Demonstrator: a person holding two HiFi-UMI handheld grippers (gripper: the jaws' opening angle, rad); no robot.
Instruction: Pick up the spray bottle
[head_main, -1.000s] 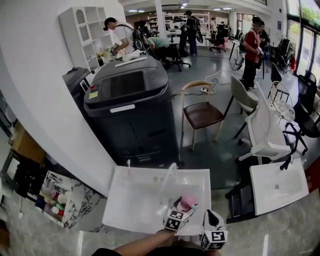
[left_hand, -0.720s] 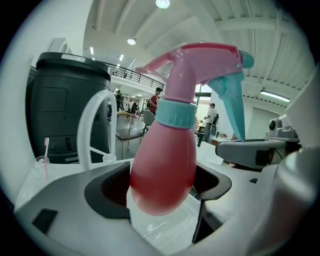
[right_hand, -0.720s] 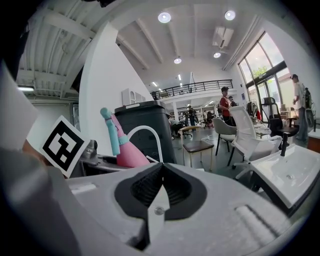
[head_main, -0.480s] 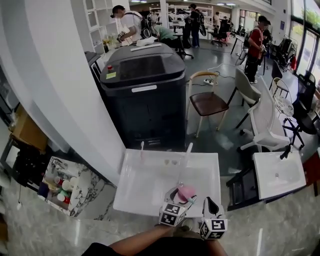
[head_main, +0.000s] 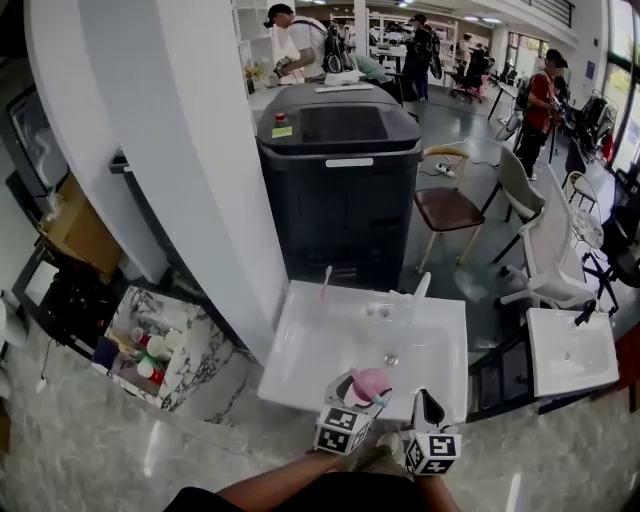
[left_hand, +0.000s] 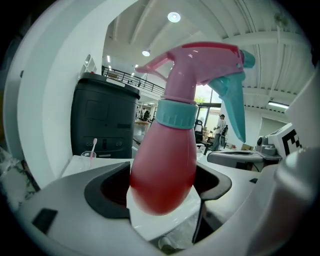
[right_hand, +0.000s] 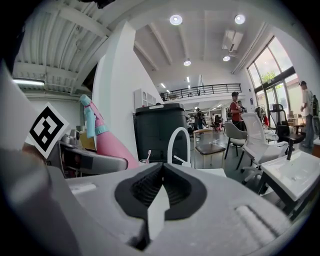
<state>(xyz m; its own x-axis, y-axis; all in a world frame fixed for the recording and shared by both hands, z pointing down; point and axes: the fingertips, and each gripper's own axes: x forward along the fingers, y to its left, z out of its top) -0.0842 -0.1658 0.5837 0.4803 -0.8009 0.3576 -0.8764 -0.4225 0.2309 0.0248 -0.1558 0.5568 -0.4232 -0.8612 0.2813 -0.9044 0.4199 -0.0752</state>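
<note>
The spray bottle (left_hand: 165, 170) has a pink body, a teal collar and a teal trigger. It stands upright between the jaws of my left gripper (left_hand: 162, 187), which is shut on its lower body. In the head view the spray bottle (head_main: 372, 383) is held over the near rim of the white sink (head_main: 300, 365), above the left gripper's marker cube (head_main: 340, 428). My right gripper (head_main: 428, 420) hovers just to its right, and in its own view the right gripper (right_hand: 160, 187) is shut with nothing in it. There the spray bottle (right_hand: 107, 142) shows at the left.
A curved white faucet (head_main: 408, 305) and a cup with a toothbrush (head_main: 325, 285) stand at the sink's far edge. Behind is a big black machine (head_main: 340, 170). A second sink (head_main: 575, 350) lies right, chairs (head_main: 450, 210) beyond, and a box of bottles (head_main: 140, 350) left.
The head view has swung, so the sink and black machine now sit further right in the frame. Both grippers stay low over the sink's near rim, the left still holding the bottle.
</note>
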